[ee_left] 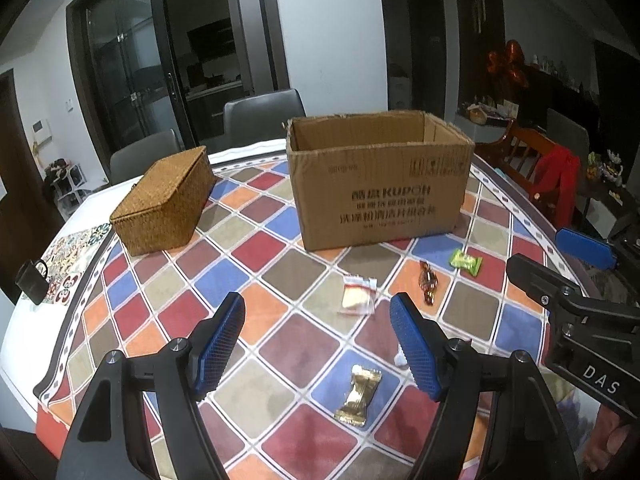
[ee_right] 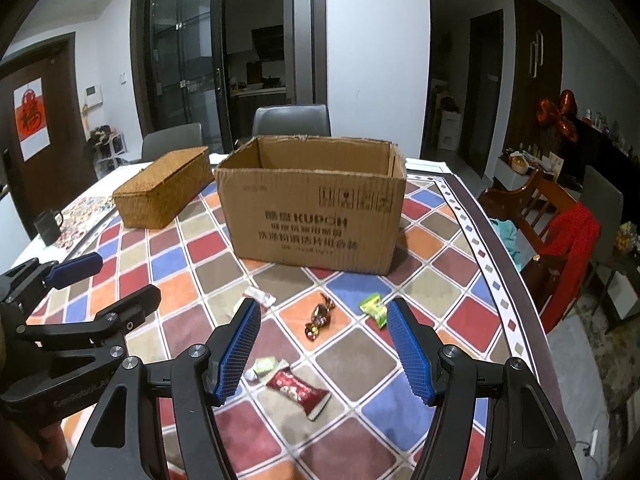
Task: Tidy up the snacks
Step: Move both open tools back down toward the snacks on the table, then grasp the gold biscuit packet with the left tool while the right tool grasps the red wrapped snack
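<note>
An open cardboard box (ee_left: 380, 184) (ee_right: 316, 216) stands on the tiled tablecloth. In front of it lie loose snacks: a white packet (ee_left: 357, 294) (ee_right: 261, 297), a brown twisted candy (ee_left: 428, 282) (ee_right: 319, 316), a green candy (ee_left: 466, 262) (ee_right: 373, 307), a gold packet (ee_left: 358, 394), a red packet (ee_right: 296, 390) and a pale green candy (ee_right: 265, 367). My left gripper (ee_left: 318, 312) hangs open above the table, short of the white packet, holding nothing. My right gripper (ee_right: 322, 320) is open too, its fingers either side of the brown candy but above it.
A lidded wicker basket (ee_left: 164, 200) (ee_right: 164, 192) sits left of the box. A dark mug (ee_left: 33, 286) (ee_right: 47, 226) stands near the table's left edge. Grey chairs (ee_right: 292, 120) line the far side; a wooden chair (ee_right: 536, 224) with a red garment stands right.
</note>
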The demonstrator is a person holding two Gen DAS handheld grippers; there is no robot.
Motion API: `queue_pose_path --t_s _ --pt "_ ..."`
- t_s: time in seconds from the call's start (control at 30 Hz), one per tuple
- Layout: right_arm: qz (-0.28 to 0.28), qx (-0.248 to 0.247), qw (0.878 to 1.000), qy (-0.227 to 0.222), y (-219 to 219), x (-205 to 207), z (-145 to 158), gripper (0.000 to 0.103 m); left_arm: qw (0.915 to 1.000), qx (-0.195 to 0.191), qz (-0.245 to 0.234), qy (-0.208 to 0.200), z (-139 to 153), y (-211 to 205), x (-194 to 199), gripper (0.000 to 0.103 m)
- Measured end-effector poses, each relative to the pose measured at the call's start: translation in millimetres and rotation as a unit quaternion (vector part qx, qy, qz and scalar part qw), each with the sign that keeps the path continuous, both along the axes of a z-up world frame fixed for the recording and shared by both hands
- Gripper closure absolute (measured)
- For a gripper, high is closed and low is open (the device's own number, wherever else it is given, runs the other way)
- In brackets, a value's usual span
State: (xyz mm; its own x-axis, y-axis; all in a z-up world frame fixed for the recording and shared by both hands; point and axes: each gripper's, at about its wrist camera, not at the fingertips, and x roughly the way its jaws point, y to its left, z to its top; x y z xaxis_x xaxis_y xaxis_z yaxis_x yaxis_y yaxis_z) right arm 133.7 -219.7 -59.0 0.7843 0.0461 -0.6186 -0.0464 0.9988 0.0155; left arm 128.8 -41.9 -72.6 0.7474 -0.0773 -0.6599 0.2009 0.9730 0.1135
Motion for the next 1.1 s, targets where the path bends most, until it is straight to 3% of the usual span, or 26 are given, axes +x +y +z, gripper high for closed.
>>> queue_pose_path --t_s 1.1 --pt "0.053 -0.025 0.995 0.075 17.4 -0.9 -80.7 0.036 0.9965 -0.015 -0.054 0.062 -80.0 2.2 -15.5 0.03"
